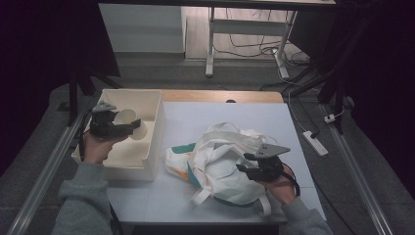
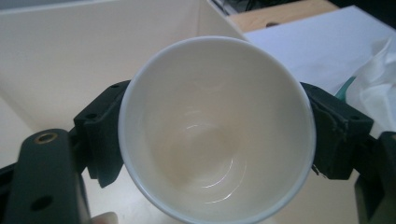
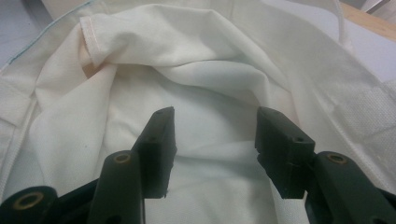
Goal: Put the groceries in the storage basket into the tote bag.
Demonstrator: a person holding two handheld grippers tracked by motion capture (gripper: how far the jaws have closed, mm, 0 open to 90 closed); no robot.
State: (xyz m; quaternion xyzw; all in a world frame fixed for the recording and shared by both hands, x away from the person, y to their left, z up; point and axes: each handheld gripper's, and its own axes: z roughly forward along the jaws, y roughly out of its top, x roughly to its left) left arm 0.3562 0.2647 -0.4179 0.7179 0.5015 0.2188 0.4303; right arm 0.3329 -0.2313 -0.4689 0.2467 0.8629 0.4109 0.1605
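My left fingers [image 2: 102, 140] clamp a plain cream cup [image 2: 217, 128] by its sides; it is empty, glossy inside, tipped with its mouth toward the camera, held over the cream bin [image 1: 147, 105]. The white cloth bag [image 1: 220, 164] with green and orange trim lies crumpled on the surface, its mouth gaping before my right fingers [image 3: 161, 140].

The white-topped table [image 1: 235, 115] bears a cream bin [image 1: 147, 161] and a cloth bag [image 1: 218, 161].

one cup [image 2: 217, 128], one cloth bag [image 1: 220, 164], one bin [image 1: 147, 105], two tools.
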